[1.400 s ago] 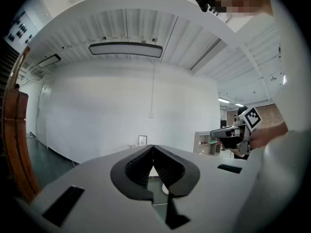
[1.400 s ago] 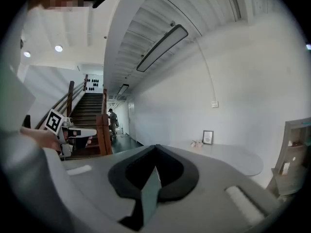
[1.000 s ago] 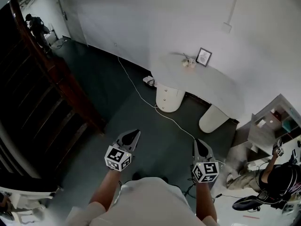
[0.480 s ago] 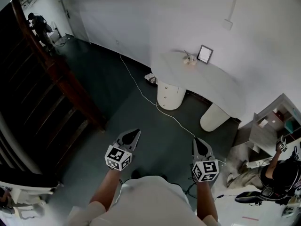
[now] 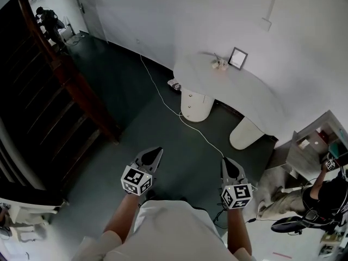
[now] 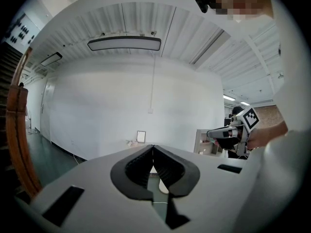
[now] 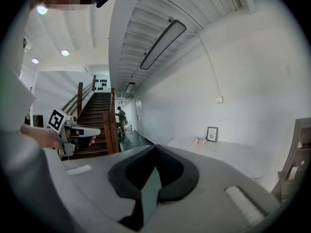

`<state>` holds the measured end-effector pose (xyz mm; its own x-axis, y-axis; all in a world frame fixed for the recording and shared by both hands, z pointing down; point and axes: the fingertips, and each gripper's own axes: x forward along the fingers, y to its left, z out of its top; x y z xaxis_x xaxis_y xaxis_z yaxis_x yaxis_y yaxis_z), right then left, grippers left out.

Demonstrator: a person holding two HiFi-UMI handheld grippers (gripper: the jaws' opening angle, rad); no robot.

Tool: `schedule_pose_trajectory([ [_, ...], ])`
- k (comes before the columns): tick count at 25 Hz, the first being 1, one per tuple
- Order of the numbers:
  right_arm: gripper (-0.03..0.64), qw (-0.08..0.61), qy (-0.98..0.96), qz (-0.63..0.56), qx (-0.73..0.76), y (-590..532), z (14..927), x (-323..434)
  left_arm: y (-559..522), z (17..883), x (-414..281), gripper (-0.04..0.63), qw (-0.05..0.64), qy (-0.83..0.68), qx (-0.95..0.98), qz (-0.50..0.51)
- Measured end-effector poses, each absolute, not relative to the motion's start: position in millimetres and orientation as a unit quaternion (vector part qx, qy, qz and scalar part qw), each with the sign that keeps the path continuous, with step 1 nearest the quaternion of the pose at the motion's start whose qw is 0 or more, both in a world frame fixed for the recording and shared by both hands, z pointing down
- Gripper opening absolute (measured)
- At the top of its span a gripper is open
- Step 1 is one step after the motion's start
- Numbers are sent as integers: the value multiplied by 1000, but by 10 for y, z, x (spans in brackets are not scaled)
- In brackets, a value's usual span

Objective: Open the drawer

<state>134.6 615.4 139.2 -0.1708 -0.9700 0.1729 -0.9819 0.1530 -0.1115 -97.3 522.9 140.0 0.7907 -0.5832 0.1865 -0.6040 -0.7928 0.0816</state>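
Little is changing. We are carrying the left gripper (image 5: 156, 152) and the right gripper (image 5: 227, 165) side by side as a second ago, each pinched together at the tips with nothing between them. Only the white desk (image 5: 244, 94) is drifting slightly in the head view. The drawer (image 5: 191, 98), in the round pedestal (image 5: 197, 114) under that desk, is sitting well ahead of both claws, roughly between their lines. We are judging the approach as only starting, with the drawer far from reach.

Head view: high, steeply down; left gripper (image 5: 156, 151) and right gripper (image 5: 224, 160) near, white curved-top table (image 5: 239, 94) far. Gripper views: low, roughly level, along own jaws. All three share table, dark wooden staircase (image 5: 38, 113) at left.
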Motion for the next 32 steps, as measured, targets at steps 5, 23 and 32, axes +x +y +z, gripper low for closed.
schedule_pose_trajectory([
  [5,11,37,-765,100,635,6201,1436,1479,5313,1448,-819,8,67,-323,941,80],
  [23,11,43,-766,115,631,5767,1571,1559,4908,1577,-692,8,69,-322,940,89],
  [32,11,55,-762,120,634,5043,1624,1497,4142,1655,-673,8,81,-308,944,91],
])
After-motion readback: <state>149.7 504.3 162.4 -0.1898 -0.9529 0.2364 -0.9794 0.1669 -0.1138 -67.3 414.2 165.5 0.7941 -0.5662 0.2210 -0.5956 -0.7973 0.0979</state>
